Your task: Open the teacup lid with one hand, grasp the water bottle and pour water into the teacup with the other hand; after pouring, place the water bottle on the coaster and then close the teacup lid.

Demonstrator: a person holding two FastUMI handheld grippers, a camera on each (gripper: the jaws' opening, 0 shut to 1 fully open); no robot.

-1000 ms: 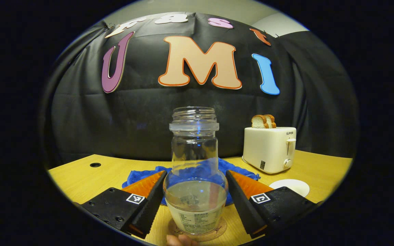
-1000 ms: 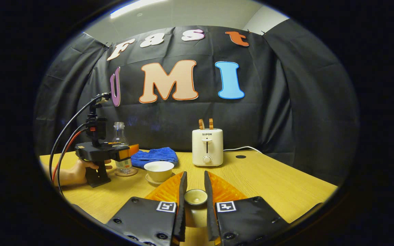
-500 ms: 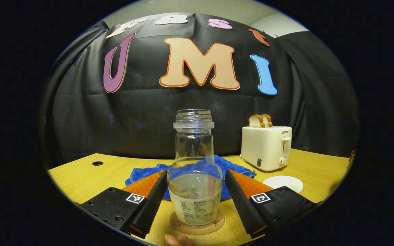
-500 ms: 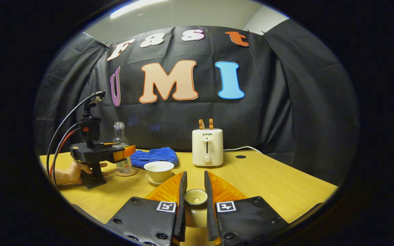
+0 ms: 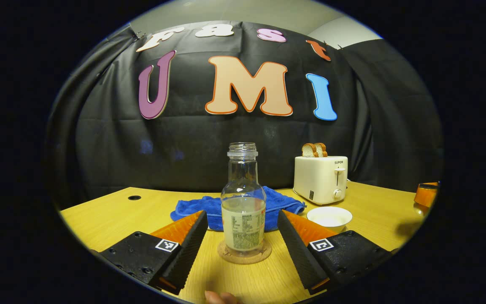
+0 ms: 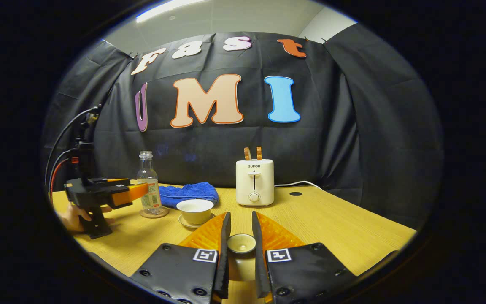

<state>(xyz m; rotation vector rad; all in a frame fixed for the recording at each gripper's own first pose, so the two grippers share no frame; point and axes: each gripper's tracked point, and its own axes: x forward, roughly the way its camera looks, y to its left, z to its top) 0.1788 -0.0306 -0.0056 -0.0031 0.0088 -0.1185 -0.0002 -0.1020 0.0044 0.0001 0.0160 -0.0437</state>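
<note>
Glass water bottle (image 5: 243, 198) on coaster (image 5: 244, 253), left tongs (image 5: 243, 236) withdrawn

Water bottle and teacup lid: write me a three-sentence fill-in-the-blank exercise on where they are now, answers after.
1. The water bottle stands upright on the round ____.
2. The right gripper is shut on the teacup ____.
3. The left gripper is ____, its fingers apart from the bottle.

Missing words: coaster; lid; open

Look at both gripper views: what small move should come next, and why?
Probably carry the right gripper, shut on the teacup lid, toward the open teacup. The water bottle stands on its coaster, and the left gripper is open, clear of it.
</note>
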